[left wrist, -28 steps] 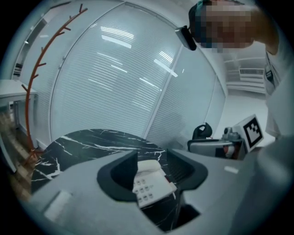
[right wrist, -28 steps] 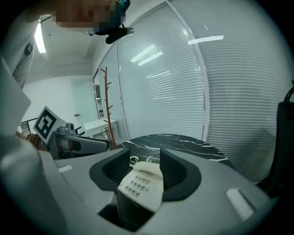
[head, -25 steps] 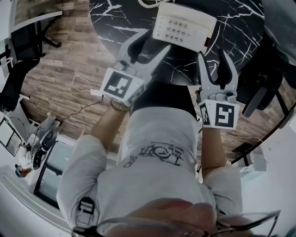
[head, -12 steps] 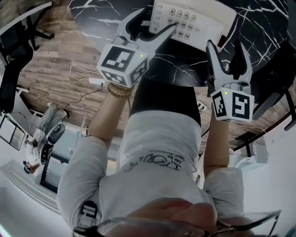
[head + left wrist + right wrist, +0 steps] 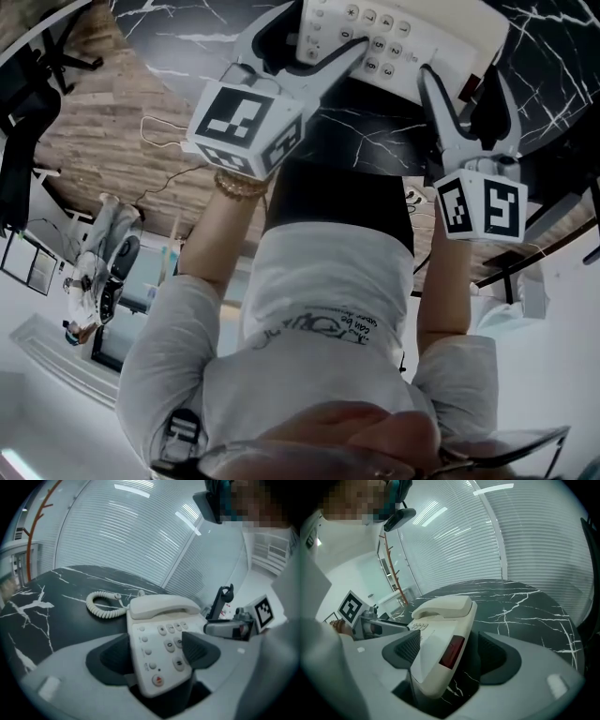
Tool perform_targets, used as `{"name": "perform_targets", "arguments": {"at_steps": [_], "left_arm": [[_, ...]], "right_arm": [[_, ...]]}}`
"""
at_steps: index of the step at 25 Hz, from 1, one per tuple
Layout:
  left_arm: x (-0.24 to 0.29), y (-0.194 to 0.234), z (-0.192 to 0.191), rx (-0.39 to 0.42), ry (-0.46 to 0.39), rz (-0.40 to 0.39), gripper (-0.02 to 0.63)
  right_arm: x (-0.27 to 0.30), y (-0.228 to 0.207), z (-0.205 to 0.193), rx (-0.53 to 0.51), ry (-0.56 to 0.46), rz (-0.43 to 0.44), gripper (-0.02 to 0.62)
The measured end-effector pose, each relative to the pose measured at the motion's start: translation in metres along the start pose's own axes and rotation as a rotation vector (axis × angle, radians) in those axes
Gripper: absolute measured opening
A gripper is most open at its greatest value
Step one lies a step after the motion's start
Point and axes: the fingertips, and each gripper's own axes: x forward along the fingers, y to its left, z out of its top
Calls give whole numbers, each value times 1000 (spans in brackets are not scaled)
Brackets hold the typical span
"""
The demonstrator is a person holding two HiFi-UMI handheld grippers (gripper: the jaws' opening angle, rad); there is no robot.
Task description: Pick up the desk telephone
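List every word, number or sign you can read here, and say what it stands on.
"0", probably: on one key of the telephone; its other keys are too blurred to read.
Too small to read: the shirt print, cursive writing seen upside down.
No letters: the left marker cube and the right marker cube bear only black-and-white square patterns.

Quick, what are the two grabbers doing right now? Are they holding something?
Left gripper: jaws opening, keypad corner of the desk telephone between them.
Right gripper: jaws opening, the telephone's other side between them, gap at one pad.
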Motion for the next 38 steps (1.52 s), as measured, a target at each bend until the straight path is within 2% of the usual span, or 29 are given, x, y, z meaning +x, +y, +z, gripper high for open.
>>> {"name": "perform_targets", "arguments": {"at_steps": [4, 5, 8, 25, 38], "left_arm": [[4, 0, 0, -6, 14, -7, 362], [4, 0, 0, -9, 21, -7, 362], [5, 0, 0, -10, 28, -5, 357], [-8, -10, 1, -3, 33, 19, 354], [-52, -40, 64, 25, -52, 39, 354]], "right_arm": [[5, 1, -3, 7, 3, 20, 364], [5, 2, -4, 12, 0, 28, 329], [5, 4, -3, 27, -8, 40, 318], [-10, 14, -4, 70, 9, 8, 299], [-52, 40, 60, 32, -74, 13, 299]]}}
